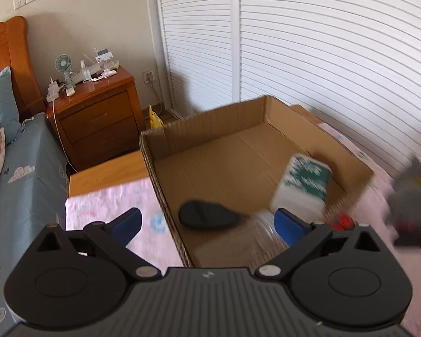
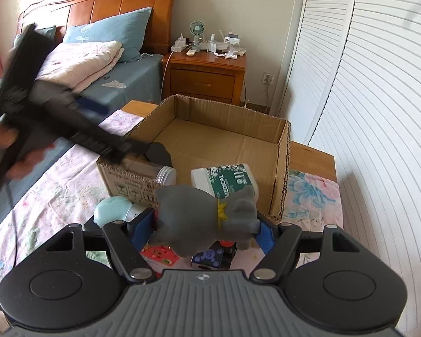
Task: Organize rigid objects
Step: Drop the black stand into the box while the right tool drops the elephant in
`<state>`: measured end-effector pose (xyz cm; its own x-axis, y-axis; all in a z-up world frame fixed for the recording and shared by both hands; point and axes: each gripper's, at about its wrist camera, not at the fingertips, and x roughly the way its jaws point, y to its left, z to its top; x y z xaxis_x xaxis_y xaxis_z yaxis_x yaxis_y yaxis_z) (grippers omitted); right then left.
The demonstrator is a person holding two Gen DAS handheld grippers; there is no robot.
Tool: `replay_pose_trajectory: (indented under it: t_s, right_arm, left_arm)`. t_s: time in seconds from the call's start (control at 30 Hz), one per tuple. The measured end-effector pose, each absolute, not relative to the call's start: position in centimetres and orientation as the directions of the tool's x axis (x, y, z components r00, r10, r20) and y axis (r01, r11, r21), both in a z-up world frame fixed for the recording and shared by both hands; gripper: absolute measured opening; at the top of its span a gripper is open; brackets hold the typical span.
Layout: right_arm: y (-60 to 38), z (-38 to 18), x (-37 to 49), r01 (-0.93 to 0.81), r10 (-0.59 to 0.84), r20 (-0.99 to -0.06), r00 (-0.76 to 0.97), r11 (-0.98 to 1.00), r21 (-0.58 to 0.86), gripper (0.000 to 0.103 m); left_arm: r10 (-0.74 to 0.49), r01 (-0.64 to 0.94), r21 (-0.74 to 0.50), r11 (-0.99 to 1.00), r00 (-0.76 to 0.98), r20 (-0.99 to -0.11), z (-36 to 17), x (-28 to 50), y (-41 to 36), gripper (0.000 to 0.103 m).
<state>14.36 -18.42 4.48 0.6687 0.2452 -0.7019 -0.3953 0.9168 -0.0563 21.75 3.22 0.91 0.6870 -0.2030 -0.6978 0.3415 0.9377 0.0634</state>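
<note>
- While my right gripper [image 2: 207, 229] clamps the grey toy figure [image 2: 207, 219] just before the cardboard box [image 2: 280, 151], I should carry it over the near wall, then release low.
- Left gripper [image 1: 207, 224], fingers spread wide and holding nothing, hovers over the box's near corner; keep it aside.
- White medical bottle [image 2: 224, 179] leans inside; avoid knocking it.
</note>
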Motion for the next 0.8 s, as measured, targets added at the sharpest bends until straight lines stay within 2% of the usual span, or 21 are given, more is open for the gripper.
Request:
replay_pose_trajectory:
  t_s: [0.37,0.8]
  right_arm:
    - [-18.3,5.0,19.6,-0.333,0.233,-0.710,0.665,0.943,-0.003,0.077]
    - [-15.9,4.8,29.8,-0.284,0.193,-0.740,0.645,0.959,0.002,0.077]
  left_arm:
    - [-0.160,0.231,0.002,0.973,0.679,-0.716,-1.0,15.3,5.2,0.101]
    - [-0.145,0.186,-0.020,0.982,0.688,-0.712,-1.3,12.6,6.0,0.101]
